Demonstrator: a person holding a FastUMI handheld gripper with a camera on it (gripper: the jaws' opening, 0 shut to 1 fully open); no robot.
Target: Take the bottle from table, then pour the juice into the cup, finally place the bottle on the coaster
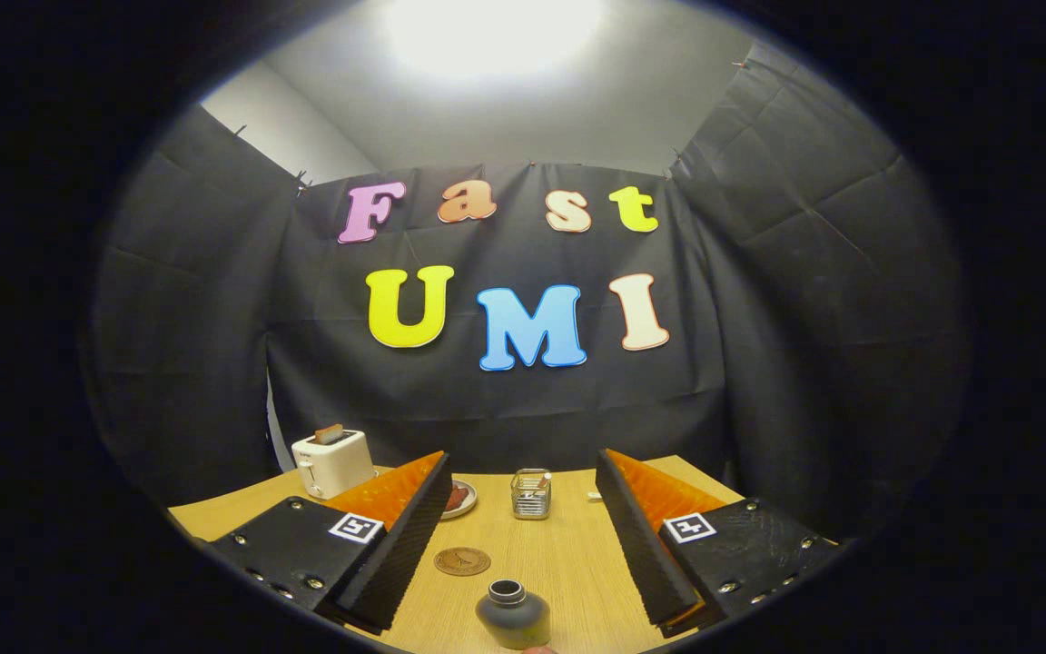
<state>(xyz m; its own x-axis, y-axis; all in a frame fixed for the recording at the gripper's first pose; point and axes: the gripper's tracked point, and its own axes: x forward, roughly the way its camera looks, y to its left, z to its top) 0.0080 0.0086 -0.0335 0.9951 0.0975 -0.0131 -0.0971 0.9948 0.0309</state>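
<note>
Between spread fingers, gripper [523,536] wide open, holding nothing; dark bottle [512,615] upright on worktop [568,563] between them, untouched. Just beyond: round brown coaster [462,561]. Farther: glass cup [531,493], plate [459,499], white toaster [332,462] near booth wall.

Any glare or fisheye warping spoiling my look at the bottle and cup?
Gripper view: ceiling light glare stays above; the wooden table is evenly lit. The dark grey squat bottle, between the open gripper fingers, looks sharp; the small clear glass cup beyond is small but legible. Warping bends the surroundings.
</note>
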